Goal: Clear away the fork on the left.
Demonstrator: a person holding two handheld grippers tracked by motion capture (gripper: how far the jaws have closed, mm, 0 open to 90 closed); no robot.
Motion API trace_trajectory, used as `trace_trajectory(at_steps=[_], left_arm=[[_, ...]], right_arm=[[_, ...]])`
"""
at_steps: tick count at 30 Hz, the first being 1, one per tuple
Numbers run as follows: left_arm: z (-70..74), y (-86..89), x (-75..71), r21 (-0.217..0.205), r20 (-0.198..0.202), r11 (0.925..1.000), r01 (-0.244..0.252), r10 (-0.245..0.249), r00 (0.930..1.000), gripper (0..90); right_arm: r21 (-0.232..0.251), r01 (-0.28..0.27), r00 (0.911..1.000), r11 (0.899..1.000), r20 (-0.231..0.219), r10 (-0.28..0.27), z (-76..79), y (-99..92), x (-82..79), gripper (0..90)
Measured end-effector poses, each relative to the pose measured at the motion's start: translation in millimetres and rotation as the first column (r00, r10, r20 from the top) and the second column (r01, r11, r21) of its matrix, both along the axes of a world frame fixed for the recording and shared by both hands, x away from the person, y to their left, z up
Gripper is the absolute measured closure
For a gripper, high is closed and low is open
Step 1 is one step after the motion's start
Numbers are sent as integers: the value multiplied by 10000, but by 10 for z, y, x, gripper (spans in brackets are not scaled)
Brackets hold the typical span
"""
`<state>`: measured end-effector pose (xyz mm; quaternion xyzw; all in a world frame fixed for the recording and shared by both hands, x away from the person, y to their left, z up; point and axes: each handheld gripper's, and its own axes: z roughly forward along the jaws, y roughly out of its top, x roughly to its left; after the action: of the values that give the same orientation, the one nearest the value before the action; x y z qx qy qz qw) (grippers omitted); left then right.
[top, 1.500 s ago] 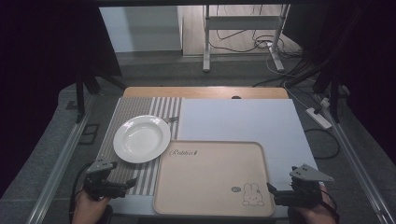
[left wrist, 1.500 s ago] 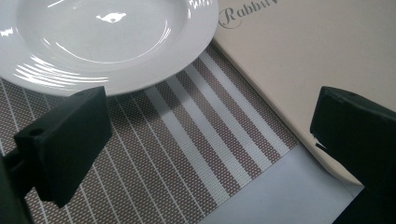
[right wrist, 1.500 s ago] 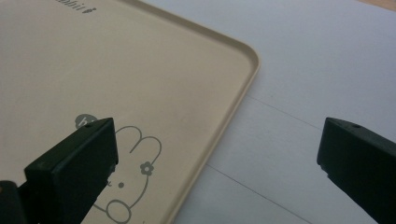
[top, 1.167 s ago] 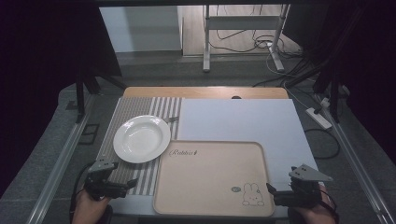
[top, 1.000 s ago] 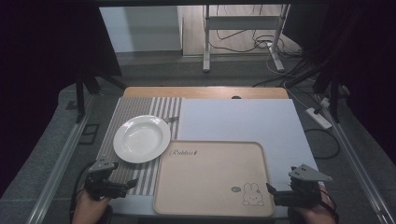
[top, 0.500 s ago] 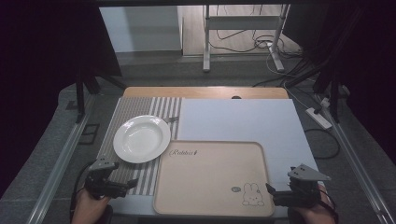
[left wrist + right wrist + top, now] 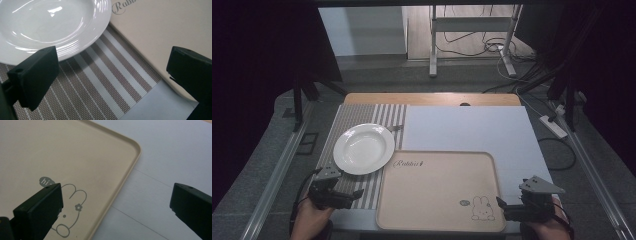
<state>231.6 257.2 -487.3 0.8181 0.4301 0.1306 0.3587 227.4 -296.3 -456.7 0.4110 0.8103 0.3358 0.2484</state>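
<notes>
Gripper views: both grippers [image 7: 112, 72] [image 7: 115, 207] agape (empty).

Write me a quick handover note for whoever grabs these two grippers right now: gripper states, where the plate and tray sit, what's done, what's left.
Left gripper: open, holding nothing, at the near left edge over the striped placemat, just short of the white plate.
Right gripper: open, holding nothing, at the near right corner of the beige tray, its jaws straddling the tray's rim.
The plate sits on the placemat, beside the tray's far left corner. The tray has nothing on it.
Done: nothing gripped yet.
Left: probably grasping the plate and tray; that is a guess from the gripper positions.
</notes>
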Motion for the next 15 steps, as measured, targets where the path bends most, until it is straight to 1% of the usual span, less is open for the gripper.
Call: trace_trajectory(at_steps=[1,2,3,4,5,8,9,10,11,15], left_arm=[[-5,-2,24,-56,-50,9999,105,-105,9999,0],[-5,-2,24,-56,-50,9999,105,-105,9999,0],[-8,-20,40,189,46,9996,218,-219,9997,0],[-6,-28,49,290,97,9992,261,-264,9996,0],[-4,-37,59,287,120,9992,261,-264,9996,0],[4,-48,102,41,170,9995,300,-300,9994,0],[4,-48,102,41,170,9995,300,-300,9994,0],[8,-56,134,-132,194,9993,362,-359,9992,0],[8,-56,134,-132,194,9993,362,-359,9992,0],[16,-125,223,-104,225,9985,537,-535,9983,0]], right_arm=[[-8,2,10000,10000,-11,-3,0,1,0,0],[-8,2,10000,10000,-11,-3,0,1,0,0],[-19,-16,10000,10000,-24,16,-1,3,0,0],[-27,-21,10000,10000,-25,21,-1,3,0,0],[-35,-23,10000,10000,-30,23,-1,4,0,0],[-42,-39,10000,10000,-49,39,-2,5,2,0],[-44,-42,10000,10000,-53,42,-2,6,2,0],[-48,-43,10000,10000,-56,43,-3,6,3,0],[-48,-43,10000,10000,-56,43,-3,6,3,0],[-61,-44,10000,10000,-75,43,-3,7,5,0]])
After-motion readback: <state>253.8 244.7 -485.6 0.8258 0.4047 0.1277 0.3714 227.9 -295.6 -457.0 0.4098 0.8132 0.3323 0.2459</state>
